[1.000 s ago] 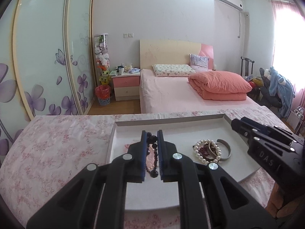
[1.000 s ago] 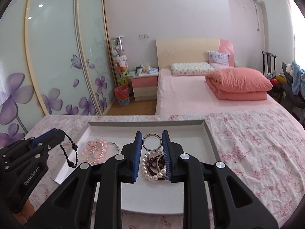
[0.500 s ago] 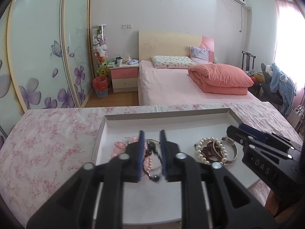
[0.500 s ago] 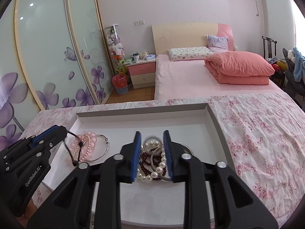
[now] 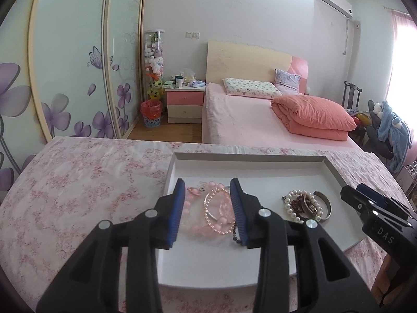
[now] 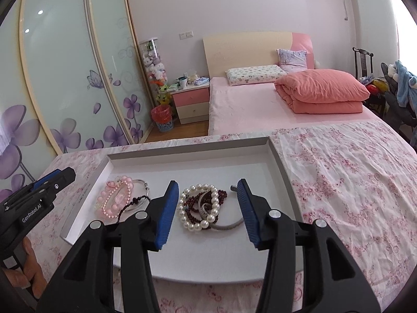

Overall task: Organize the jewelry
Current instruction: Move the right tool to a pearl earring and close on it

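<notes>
A shallow white tray (image 5: pixel 247 156) (image 6: pixel 187 148) lies on a floral cloth. In the left wrist view my left gripper (image 5: pixel 207 181) hovers over the pink bead bracelets (image 5: pixel 219 208) (image 6: pixel 114 200). Its jaws are opening and the pads touch nothing. A dark bead string (image 5: pixel 235 237) (image 6: pixel 135 202) lies by its right finger. My right gripper (image 6: pixel 207 182) stands open over a pile of a pearl bracelet (image 6: pixel 200 208) (image 5: pixel 289 203), dark red beads (image 6: pixel 221 195) and a silver bangle (image 6: pixel 229 225) (image 5: pixel 325 203). Each view shows the other gripper at its edge: the left gripper (image 6: pixel 56 180) and the right gripper (image 5: pixel 357 195).
The pink floral cloth (image 6: pixel 351 169) covers the table around the tray. A person's hand (image 6: pixel 26 268) holds the left gripper at the lower left. Beyond the table are a pink bed (image 5: pixel 247 122), a nightstand (image 5: pixel 185 104) and flowered wardrobe doors (image 5: pixel 70 78).
The left jaws let go of the dark bead string, which now lies in the tray beside the pink bracelets. Both pairs of jaws have spread wider, the right over the pearl pile.
</notes>
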Demonstrator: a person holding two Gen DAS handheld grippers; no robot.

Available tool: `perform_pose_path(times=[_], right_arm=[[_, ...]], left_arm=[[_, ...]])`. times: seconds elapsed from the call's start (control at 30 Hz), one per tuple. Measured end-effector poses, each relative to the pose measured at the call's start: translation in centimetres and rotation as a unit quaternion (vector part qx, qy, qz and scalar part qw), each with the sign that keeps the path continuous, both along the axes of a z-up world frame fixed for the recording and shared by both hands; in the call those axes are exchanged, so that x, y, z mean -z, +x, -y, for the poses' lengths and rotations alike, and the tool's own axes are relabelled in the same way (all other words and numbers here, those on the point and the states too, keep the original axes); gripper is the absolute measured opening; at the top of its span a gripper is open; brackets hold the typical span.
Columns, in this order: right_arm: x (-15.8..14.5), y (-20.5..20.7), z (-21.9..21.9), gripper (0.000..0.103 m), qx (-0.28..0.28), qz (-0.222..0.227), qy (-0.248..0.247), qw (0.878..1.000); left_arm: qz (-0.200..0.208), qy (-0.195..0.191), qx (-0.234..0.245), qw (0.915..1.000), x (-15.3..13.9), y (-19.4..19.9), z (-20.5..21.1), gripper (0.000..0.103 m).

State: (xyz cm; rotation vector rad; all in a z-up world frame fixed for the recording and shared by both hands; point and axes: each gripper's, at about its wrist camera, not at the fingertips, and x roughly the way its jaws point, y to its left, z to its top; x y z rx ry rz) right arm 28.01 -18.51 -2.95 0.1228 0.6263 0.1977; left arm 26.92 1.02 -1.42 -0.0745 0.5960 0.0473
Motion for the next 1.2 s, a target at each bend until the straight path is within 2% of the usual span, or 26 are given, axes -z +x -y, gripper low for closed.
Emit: perform_pose_path(times=[0.07,0.23,0.3,0.43,0.57,0.83,0.9,1.07,1.2], right_arm=[[0.0,-1.0,-0.2,0.048,-0.014,-0.008,-0.003,1.000],[1.3,-3.7,-1.5,0.048,-0.085,-0.054,-0.009,0.995],[1.9,-4.5,-2.4,0.046,-0.112,-0.072,-0.019,0.991],[4.1,-5.8,-5.1,0.040,-0.164,-0.105,-0.055,0.979],[5.2,-5.7,-6.7,0.034,-0.179,-0.123,-0.070,0.974],[5.6,-5.2,-7.9,0.024,-0.170,-0.122,-0.086,0.974],[5.7,-5.2,-8.1,0.015,-0.167,-0.118,-0.093,0.974],[5.8,-6.1,-7.3,0.014,-0.154,-0.112,-0.106,0.976],[5.9,-6.3,-4.6,0.014,-0.098,-0.109,-0.124,0.981]], left_arm=[[-0.001,0.004,-0.004,1.0000,-0.1,-0.9,-0.5,0.042],[-0.012,0.017,-0.018,0.9996,0.5,-4.1,-2.6,0.062],[-0.024,0.016,-0.024,0.9993,1.0,-5.0,-3.4,0.068],[-0.050,0.004,-0.038,0.9980,2.5,-6.7,-5.6,0.075],[-0.062,-0.001,-0.057,0.9965,3.4,-7.6,-7.5,0.076],[-0.069,-0.004,-0.068,0.9953,3.8,-8.2,-8.5,0.076],[-0.068,-0.002,-0.065,0.9956,3.7,-8.3,-8.3,0.076],[-0.070,-0.003,-0.043,0.9966,3.6,-8.4,-6.9,0.076],[-0.079,-0.002,-0.010,0.9968,3.9,-8.6,-4.7,0.076]])
